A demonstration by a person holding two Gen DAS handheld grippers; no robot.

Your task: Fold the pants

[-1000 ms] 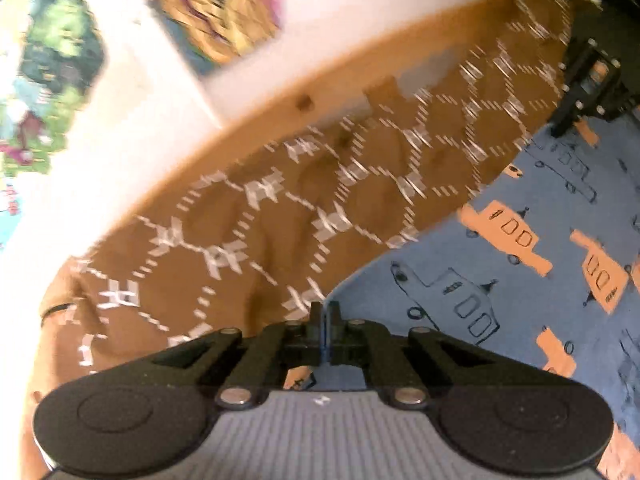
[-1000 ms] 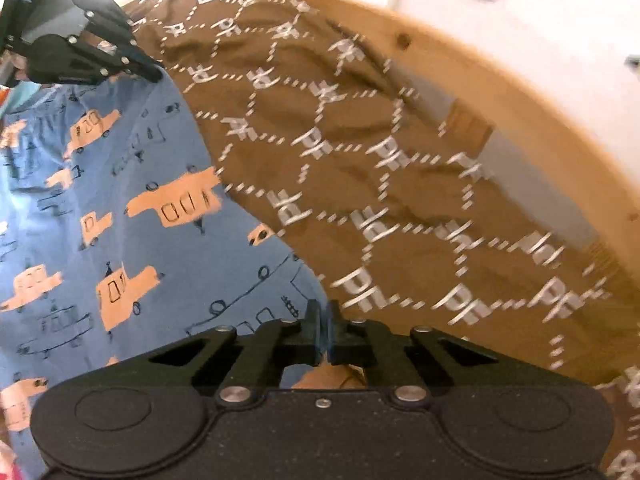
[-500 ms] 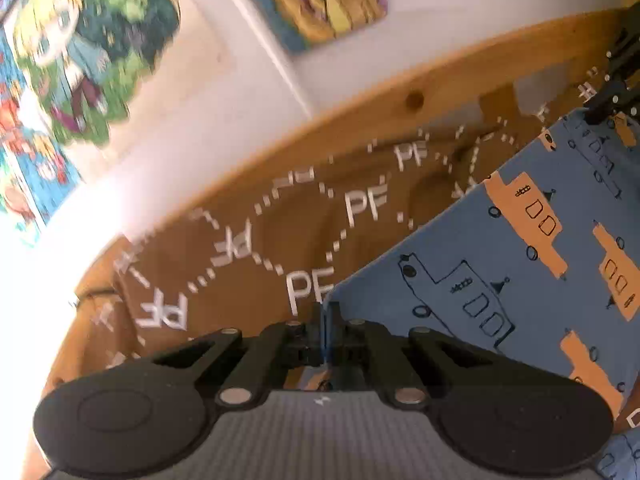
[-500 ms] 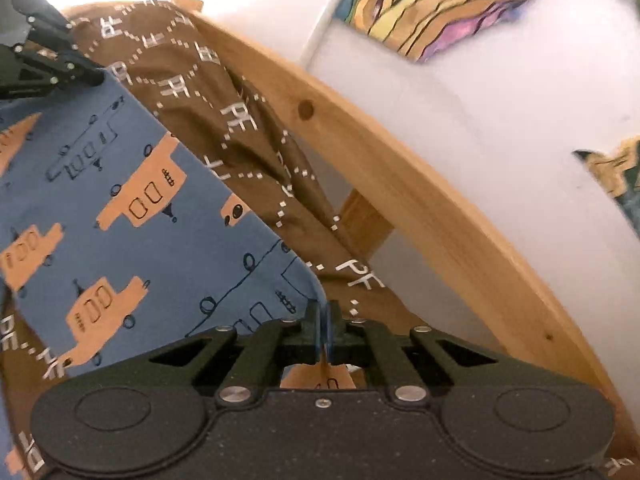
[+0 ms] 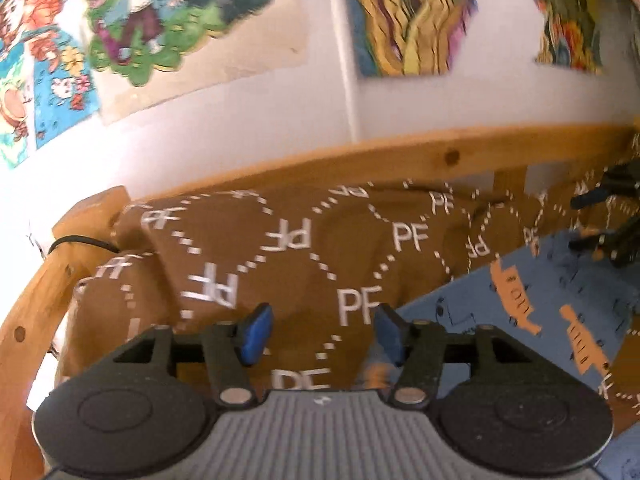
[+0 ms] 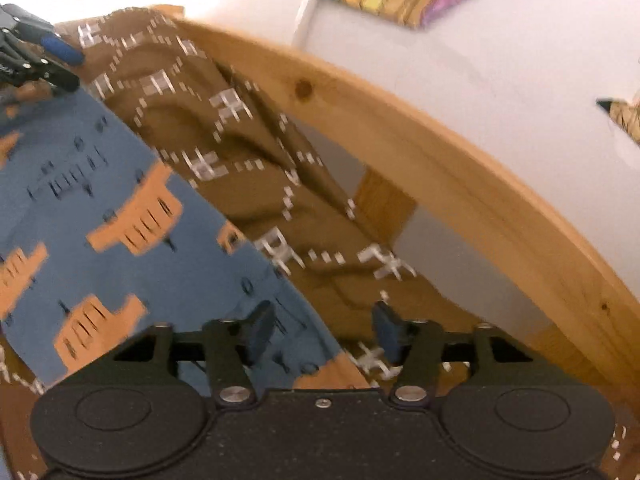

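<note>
Your left gripper (image 5: 320,334) and right gripper (image 6: 322,332): jaws opening, pads off the cloth. Pants (image 6: 100,208) lie on the bedspread (image 5: 280,264), 3 o'clock of left.

I see blue pants (image 6: 120,184) printed with orange vehicles and dark outlines. Under them lies a brown bedspread (image 5: 288,248) with white dotted hexagons and "PF" letters. My tongs' pads (image 5: 256,332) are blue.
</note>
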